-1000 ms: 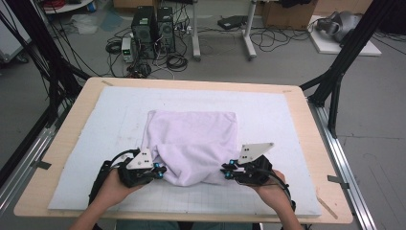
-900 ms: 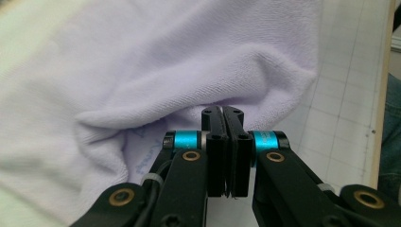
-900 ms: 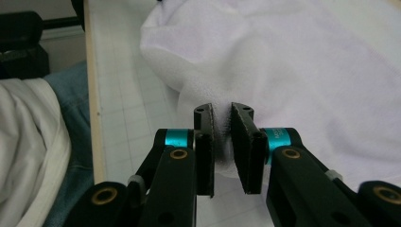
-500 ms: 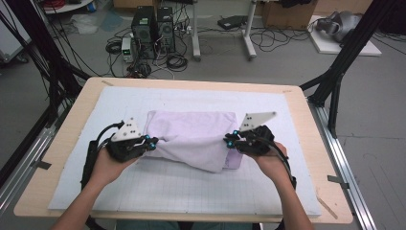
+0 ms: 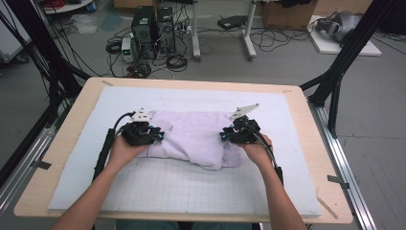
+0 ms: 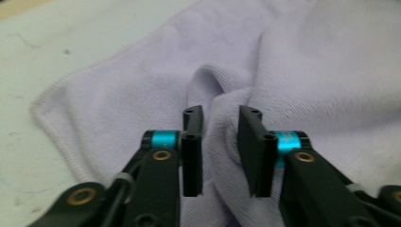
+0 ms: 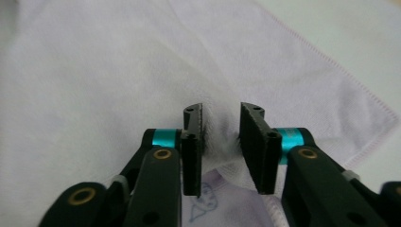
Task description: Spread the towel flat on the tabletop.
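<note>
Apparently the towel (image 5: 191, 139) hides both claw tips in the high view.

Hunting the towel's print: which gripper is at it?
The right gripper: a blue print lies by its fingers; the left gripper has plain cloth. Both have just been opening, towel between fingers.

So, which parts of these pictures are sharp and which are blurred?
High view: even light, slightly soft, no glare. Left gripper view: claw crisp, towel weave readable, far edge soft. Right gripper view: claw sharp, towel washed out and blurred.
</note>
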